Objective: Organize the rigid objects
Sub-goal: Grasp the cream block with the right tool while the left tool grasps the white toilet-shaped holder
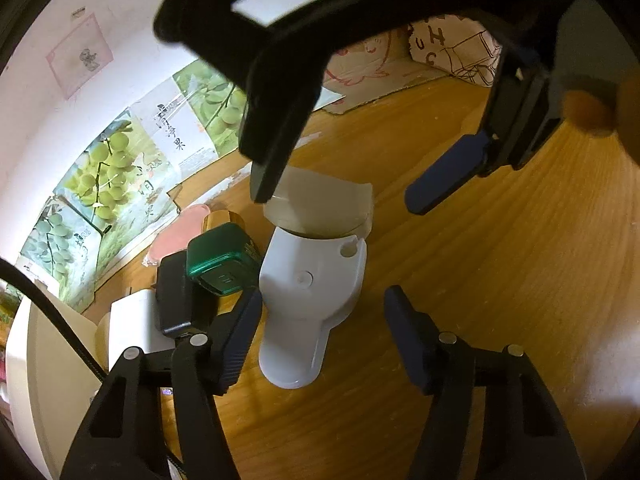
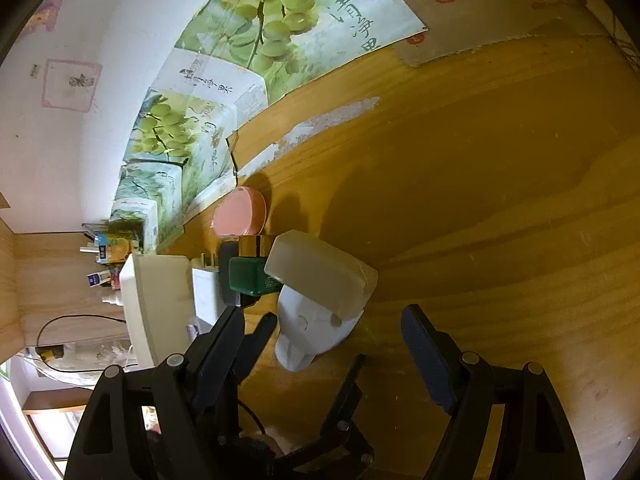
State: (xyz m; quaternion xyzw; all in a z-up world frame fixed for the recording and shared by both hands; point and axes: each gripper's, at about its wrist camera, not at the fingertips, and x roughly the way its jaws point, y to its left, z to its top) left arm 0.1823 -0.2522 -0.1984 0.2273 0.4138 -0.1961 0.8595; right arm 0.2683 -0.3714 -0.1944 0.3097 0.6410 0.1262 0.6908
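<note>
A white plastic holder (image 1: 312,300) lies on the wooden table (image 1: 500,280), and a translucent beige box (image 1: 320,204) rests on its far end. My left gripper (image 1: 324,294) is open and straddles the holder; the left pad is at its edge and the right pad stands apart. My right gripper (image 1: 338,200) comes in from above, open, with one fingertip by the box's left corner. In the right wrist view the box (image 2: 320,272) sits tilted on the holder (image 2: 304,332), just ahead of the open right gripper (image 2: 324,312). The left gripper (image 2: 316,338) flanks the holder's near end.
Left of the holder cluster a green box (image 1: 220,260), a gold cap (image 1: 224,220), a pink round case (image 1: 176,236), a black item (image 1: 176,292) and a white charger (image 2: 206,288). A white appliance (image 2: 156,300) stands further left. Grape-print cardboard (image 2: 248,40) lines the wall.
</note>
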